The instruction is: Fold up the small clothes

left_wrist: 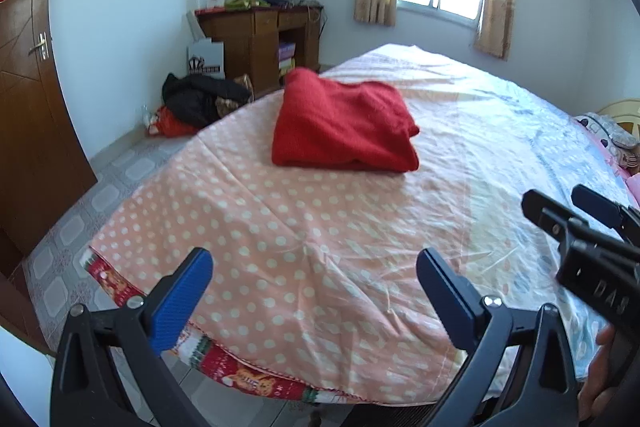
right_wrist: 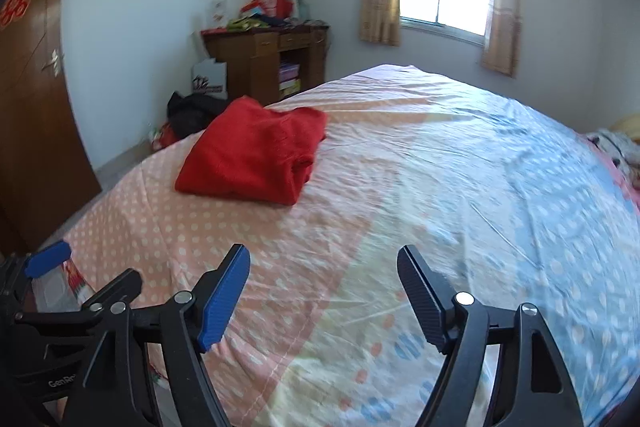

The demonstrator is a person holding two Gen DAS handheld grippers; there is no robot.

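A red garment is seen lying folded into a compact rectangle on the bed cover, toward its far left part, well apart from both grippers. The fold of this piece is judged finished, so the step in hand is taken to be the release and withdrawal.

The left gripper is held with its jaws spread wide and nothing between them. The right gripper is likewise spread wide, and no cloth is caught between its blue pads; only the spotted cover is seen through the gap. Both are held over the near edge of the bed, pointed downward at a slant.

For the next move, another small garment would have to be found (none lies unfolded on the bed in either view), so a reach off the bed is probably called for.

In the left wrist view, the dark heap of clothing on the floor by the wooden desk is shown almost whole, along with a hand at the right gripper's body. In the right wrist view, that heap is largely hidden behind the red garment, while the garment's rolled right edge is shown more plainly.
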